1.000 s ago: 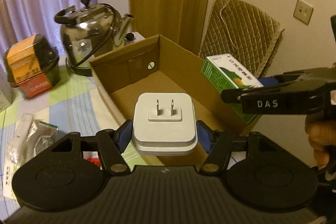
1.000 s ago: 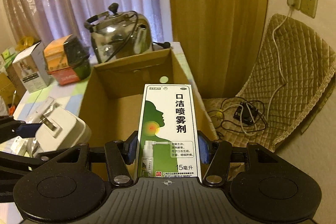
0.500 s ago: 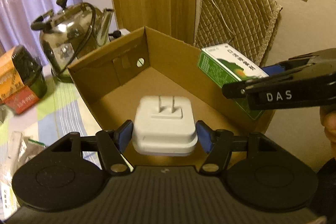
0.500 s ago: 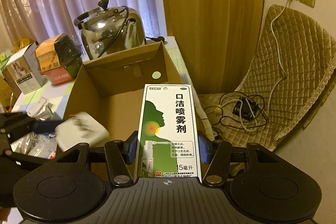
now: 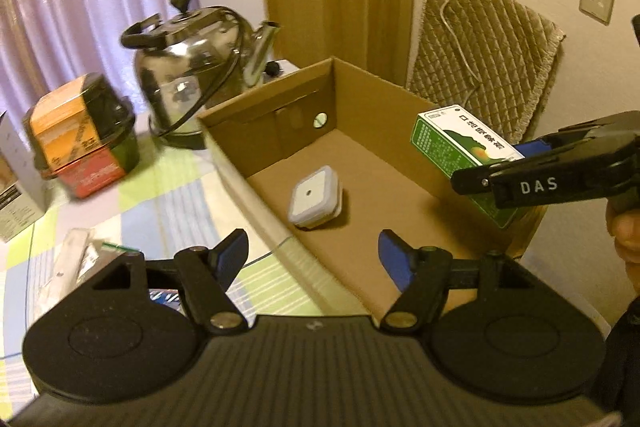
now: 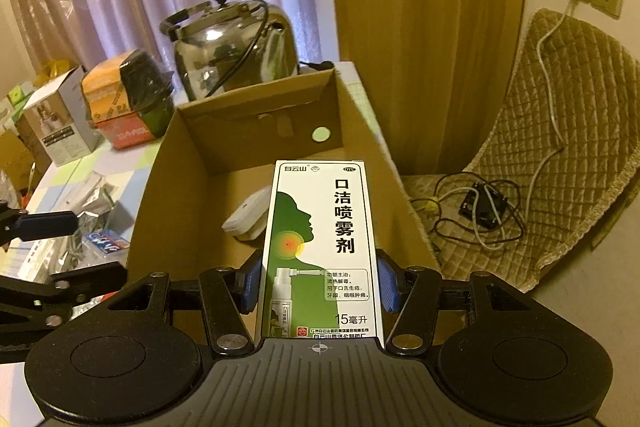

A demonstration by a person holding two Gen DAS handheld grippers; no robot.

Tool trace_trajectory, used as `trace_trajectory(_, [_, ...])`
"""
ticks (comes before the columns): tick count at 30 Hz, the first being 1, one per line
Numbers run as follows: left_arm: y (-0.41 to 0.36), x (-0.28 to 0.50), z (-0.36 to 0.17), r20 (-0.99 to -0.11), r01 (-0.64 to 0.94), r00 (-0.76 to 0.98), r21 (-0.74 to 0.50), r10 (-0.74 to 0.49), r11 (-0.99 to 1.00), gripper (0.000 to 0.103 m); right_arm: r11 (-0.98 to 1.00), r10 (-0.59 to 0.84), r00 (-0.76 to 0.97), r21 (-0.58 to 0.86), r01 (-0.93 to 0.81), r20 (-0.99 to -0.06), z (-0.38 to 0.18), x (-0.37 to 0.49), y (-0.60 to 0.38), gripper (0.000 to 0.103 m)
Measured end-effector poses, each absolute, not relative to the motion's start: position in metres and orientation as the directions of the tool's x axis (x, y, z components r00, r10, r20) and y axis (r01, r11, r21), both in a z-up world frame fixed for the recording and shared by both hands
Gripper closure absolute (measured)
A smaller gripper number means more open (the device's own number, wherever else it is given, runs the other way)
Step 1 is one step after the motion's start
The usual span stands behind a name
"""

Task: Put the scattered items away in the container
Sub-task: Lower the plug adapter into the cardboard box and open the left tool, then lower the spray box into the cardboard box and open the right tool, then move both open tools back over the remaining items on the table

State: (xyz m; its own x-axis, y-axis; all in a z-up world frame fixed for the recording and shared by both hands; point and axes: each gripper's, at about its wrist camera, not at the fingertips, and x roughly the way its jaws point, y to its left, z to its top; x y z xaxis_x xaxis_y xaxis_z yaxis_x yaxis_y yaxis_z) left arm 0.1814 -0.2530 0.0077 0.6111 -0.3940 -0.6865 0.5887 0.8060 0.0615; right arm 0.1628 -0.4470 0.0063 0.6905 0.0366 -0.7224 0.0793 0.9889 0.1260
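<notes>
On checked tablecloth (image 5: 168,203), cardboard box (image 5: 372,83) holds white charger (image 5: 314,197).

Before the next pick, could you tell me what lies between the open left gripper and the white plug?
Left wrist view: only bare box floor separates the left gripper from the white plug.

Dim warm indoor light, fisheye-bent edges, slight motion blur

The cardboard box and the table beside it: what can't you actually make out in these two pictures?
- White plug adapter: in the right wrist view the spray box hides half of it; its prongs show in neither view.
- Packets on the table: blurred in both views and partly behind the left gripper, so unreadable.
- Cardboard box: its near end is hidden behind each gripper body.
</notes>
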Motion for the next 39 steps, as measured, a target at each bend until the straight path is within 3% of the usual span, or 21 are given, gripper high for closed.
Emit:
trace_trajectory(17, [-0.212,0.179,0.009,-0.695,0.524,0.609,-0.007,-0.381,0.851,0.035,0.997,0.051,0.657,0.077,0.01,-0.752,-0.008,0.193,-0.425,0.044])
trace_trajectory(18, [-0.211,0.179,0.009,-0.698,0.522,0.607,-0.011,-0.381,0.853,0.035,0.996,0.062,0.662,0.085,0.002,-0.747,-0.009,0.195,-0.425,0.032])
trace_trajectory(19, [-0.209,0.179,0.008,-0.698,0.519,0.608,-0.011,-0.378,0.855,0.035,0.996,0.07,0.666,0.094,0.001,-0.743,-0.009,0.195,-0.426,0.013])
trace_trajectory(20, [-0.207,0.178,0.008,-0.698,0.516,0.61,-0.01,-0.376,0.857,0.035,0.995,0.065,0.675,0.095,0.008,-0.735,-0.008,0.195,-0.427,0.011])
trace_trajectory(39, [-0.154,0.141,0.014,-0.704,0.42,0.633,-0.037,-0.322,0.907,0.033,0.991,0.075,0.723,0.131,0.022,-0.687,0.028,0.142,-0.404,0.011])
